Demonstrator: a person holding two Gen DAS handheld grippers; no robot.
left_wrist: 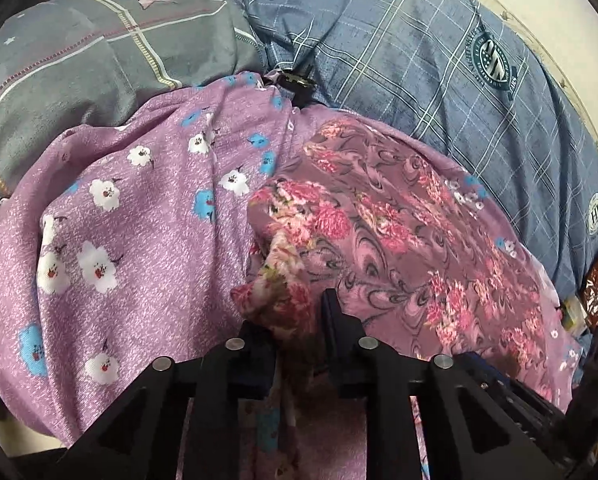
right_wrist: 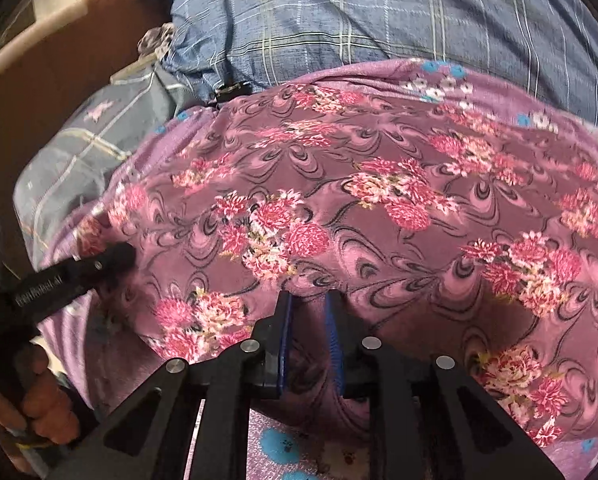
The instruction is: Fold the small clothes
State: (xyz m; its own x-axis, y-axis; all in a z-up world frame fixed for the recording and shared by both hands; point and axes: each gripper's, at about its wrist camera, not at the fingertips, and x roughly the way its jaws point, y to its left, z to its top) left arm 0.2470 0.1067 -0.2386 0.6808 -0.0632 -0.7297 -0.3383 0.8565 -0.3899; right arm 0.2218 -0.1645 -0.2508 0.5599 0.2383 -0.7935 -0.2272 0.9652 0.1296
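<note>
**Fold barely begun; both grippers pinching the garment's near edge**

Right gripper [right_wrist: 307, 312] is clamping the rose-print garment [right_wrist: 379, 216] at lower centre; left gripper [left_wrist: 299, 312] is pinching its bunched corner likewise. Garment is lying mostly spread over a lilac floral cloth [left_wrist: 139, 216] on the bed; folding is largely remaining.

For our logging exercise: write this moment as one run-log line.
left gripper: shut on pink floral cloth | right gripper: shut on same cloth | under it: lilac flowered cloth | fold: not yet made
</note>
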